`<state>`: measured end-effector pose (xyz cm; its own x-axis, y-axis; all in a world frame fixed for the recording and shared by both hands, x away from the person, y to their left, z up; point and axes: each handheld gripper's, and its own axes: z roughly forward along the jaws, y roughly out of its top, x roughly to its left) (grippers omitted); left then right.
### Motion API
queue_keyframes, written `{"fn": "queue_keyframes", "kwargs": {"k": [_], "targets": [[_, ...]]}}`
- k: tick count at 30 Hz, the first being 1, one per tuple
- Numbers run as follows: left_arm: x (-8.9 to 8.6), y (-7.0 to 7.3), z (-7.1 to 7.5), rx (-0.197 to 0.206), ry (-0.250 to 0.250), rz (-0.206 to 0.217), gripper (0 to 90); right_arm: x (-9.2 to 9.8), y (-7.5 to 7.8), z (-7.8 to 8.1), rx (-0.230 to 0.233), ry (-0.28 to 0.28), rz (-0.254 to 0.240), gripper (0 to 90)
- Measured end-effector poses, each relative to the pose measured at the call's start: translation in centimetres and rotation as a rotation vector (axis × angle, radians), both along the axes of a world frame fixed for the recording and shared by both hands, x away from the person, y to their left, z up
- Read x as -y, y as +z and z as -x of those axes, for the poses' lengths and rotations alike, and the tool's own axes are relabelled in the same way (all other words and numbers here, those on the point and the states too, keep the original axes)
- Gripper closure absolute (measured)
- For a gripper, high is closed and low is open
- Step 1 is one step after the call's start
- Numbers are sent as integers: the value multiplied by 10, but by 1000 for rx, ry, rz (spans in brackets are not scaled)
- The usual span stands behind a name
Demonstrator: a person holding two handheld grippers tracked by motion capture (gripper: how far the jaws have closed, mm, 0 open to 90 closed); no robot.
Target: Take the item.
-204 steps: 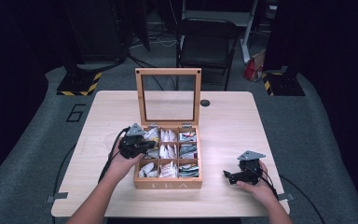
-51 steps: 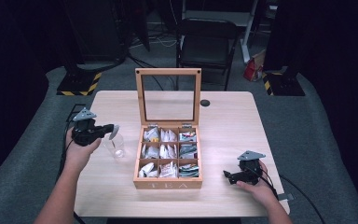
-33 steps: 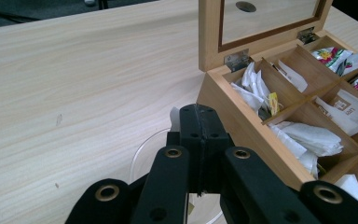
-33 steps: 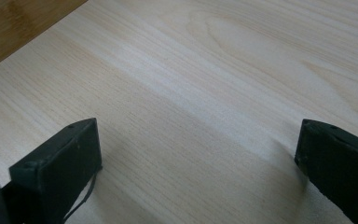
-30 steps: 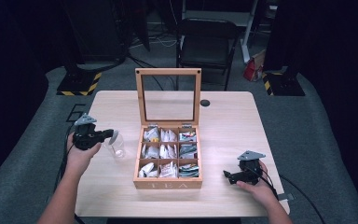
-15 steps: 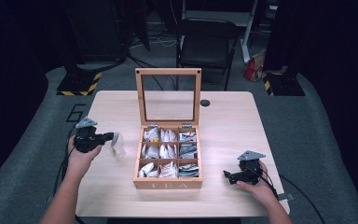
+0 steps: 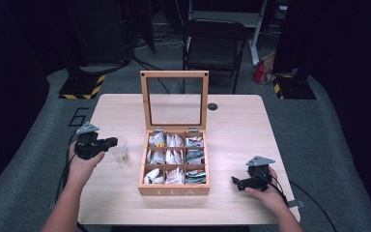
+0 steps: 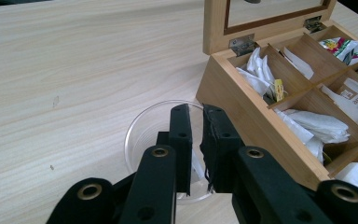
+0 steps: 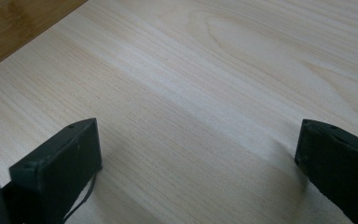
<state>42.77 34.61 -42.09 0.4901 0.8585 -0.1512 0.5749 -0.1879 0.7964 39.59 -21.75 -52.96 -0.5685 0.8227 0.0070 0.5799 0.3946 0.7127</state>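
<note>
Currently, the scene reads as follows.
Left gripper (image 8: 196, 149): poised over a clear plastic cup (image 8: 142, 133); jaws have just been opening and stand a narrow gap apart, with a thin dark thread hanging between them; whether they pinch the tea bag's string cannot be told.
Clear plastic cup (image 7: 120, 150): upright on the desk (image 7: 236, 130), just left of the wooden tea box (image 7: 174, 186).
Tea bag (image 8: 196, 164): white, lying inside the cup, partly hidden by the jaws.
Wooden tea box: lid (image 7: 175, 99) raised upright; nine compartments holding tea bags.
Right gripper (image 9: 198, 154): jaws spread wide, nothing between them; low over bare desk, right of the box (image 7: 251, 181).
</note>
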Motion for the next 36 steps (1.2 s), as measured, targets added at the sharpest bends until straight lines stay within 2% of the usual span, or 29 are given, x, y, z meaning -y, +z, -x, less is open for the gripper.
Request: {"fn": "queue_keyframes", "kwargs": {"k": [6, 9, 14, 18, 26, 36], "targets": [[0, 2, 3, 14, 2, 8, 765, 0, 0, 0, 0, 0, 1, 0], [1, 4, 5, 9, -7, 8, 718, 0, 0, 0, 1, 0, 1, 0], [-1, 7, 10, 21, -2, 25, 622, 0, 0, 0, 0, 0, 0, 0], [-2, 10, 15, 34, -2, 22, 563, 0, 0, 0, 0, 0, 1, 0], [-6, 13, 27, 53, -8, 2, 511, 0, 0, 0, 0, 0, 1, 0], [-11, 3, 39, 55, -2, -19, 487, 0, 0, 0, 0, 0, 1, 0]]}}
